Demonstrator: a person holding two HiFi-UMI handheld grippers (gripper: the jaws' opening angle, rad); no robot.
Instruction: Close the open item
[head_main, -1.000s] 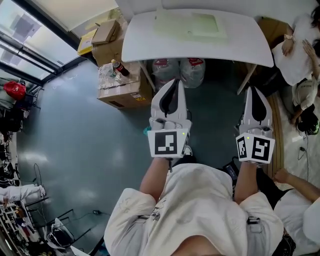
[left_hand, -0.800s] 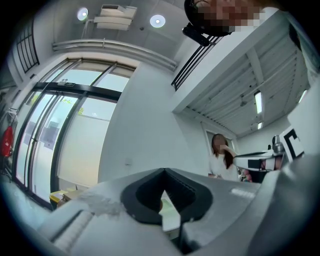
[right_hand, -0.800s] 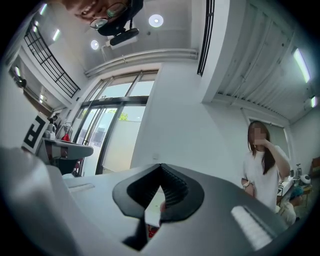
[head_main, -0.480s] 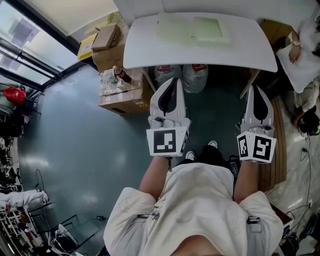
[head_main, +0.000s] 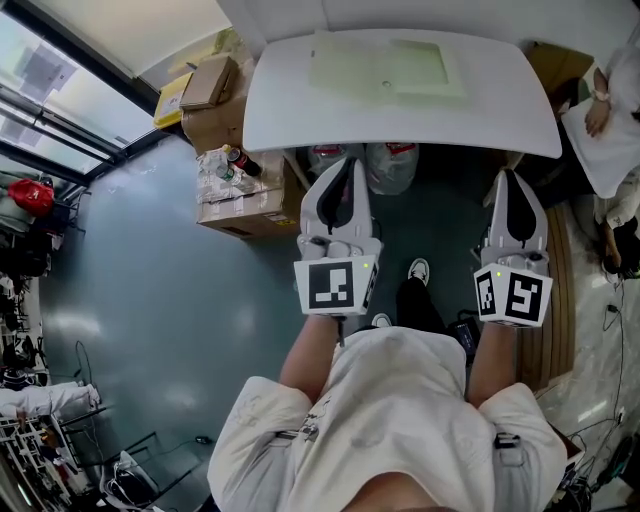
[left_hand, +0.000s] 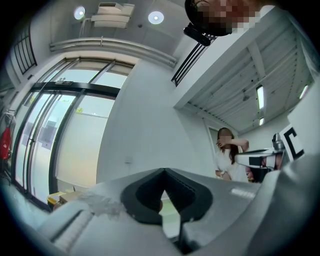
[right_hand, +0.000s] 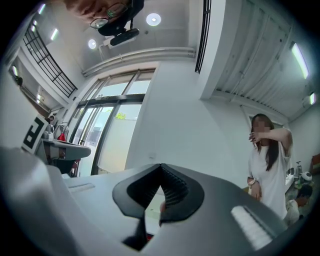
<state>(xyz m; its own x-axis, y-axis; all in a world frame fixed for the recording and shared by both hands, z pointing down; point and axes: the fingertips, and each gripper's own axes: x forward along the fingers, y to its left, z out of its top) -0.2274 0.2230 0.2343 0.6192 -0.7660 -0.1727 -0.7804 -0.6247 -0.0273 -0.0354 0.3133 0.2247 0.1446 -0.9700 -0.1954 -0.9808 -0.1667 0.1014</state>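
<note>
Left gripper (head_main: 344, 165) and right gripper (head_main: 512, 178) — both pinched together, empty — sit short of the table (head_main: 290, 110); risk: no open item identifiable yet, so a wrong target or an edge strike is possible.

Both forearms were stretched forward side by side. The left gripper (head_main: 349, 163) and right gripper (head_main: 508, 176) pointed ahead, jaws pressed together and empty.

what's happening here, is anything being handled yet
A person in a white shirt holds a claw in each hand, out in front. The left claw and the right claw are both shut with nothing between them. Ahead stands a white rounded table with a pale green flat mat on it. Nothing is being touched, and no open item can be made out in these views.
</note>
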